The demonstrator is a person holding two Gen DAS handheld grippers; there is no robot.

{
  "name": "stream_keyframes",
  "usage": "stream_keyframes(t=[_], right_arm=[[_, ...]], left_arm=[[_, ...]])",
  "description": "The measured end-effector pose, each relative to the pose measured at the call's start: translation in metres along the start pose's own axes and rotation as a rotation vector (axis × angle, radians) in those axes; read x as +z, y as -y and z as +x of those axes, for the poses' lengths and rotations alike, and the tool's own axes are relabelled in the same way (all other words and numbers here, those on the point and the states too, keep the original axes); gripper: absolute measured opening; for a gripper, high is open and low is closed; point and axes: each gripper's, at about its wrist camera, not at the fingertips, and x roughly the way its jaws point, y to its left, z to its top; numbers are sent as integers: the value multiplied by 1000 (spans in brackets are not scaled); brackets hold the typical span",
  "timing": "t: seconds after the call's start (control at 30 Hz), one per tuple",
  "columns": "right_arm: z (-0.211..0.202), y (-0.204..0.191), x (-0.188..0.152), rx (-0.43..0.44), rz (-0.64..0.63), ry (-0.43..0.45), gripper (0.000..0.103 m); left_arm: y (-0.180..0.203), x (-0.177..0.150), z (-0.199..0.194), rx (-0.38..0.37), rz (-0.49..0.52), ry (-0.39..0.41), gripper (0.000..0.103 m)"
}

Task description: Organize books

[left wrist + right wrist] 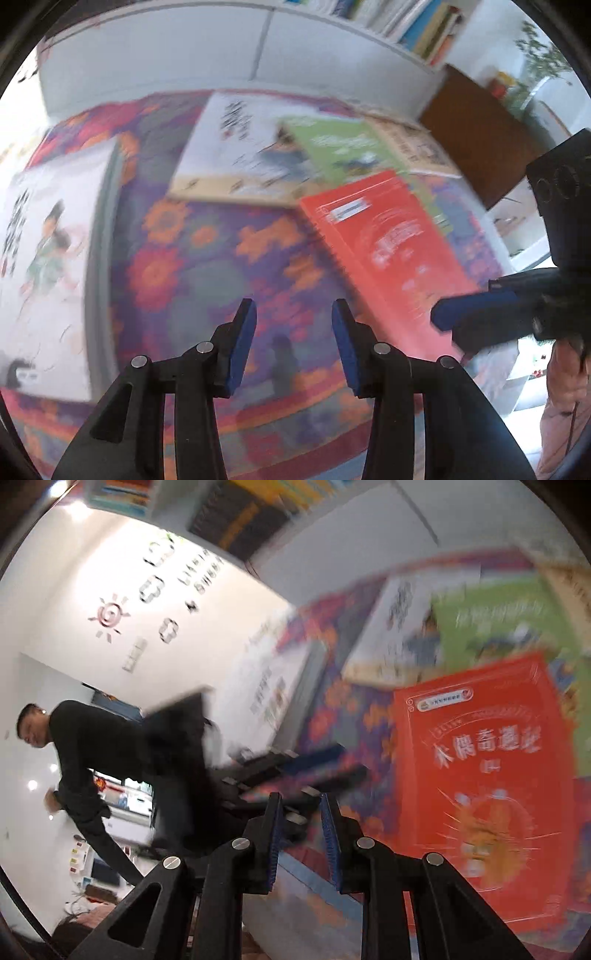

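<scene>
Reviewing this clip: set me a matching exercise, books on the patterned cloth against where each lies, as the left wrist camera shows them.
Things:
1. red book
2. green book
3. white book with a green edge

Places:
A. far left, apart from the others
B. nearest the right gripper, on the right
C. overlapping another white book, toward the cabinet

Pairs: 1-B, 2-C, 3-A

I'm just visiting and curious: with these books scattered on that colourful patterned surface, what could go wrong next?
The red book overlaps the green book, so lifting either may drag its neighbour. The right gripper sits close beside the left gripper; they might knock together.
</scene>
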Motion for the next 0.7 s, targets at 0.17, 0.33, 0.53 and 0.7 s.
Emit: stream_keyframes(t=[0.17, 0.33, 0.53, 0.7], right_arm=[[-14, 36, 1, -97, 47, 40, 23], [-58, 67, -3, -352, 30, 137, 58], [-54, 99, -10, -461, 12, 103, 59], [-31, 80, -12, -314, 10, 20, 59]], left_arm=[[4, -9, 16, -42, 17, -51, 39], [35, -12, 33, -136, 69, -84, 39], [54, -13, 40, -150, 101, -81, 39], [39, -15, 35, -142, 72, -85, 39]])
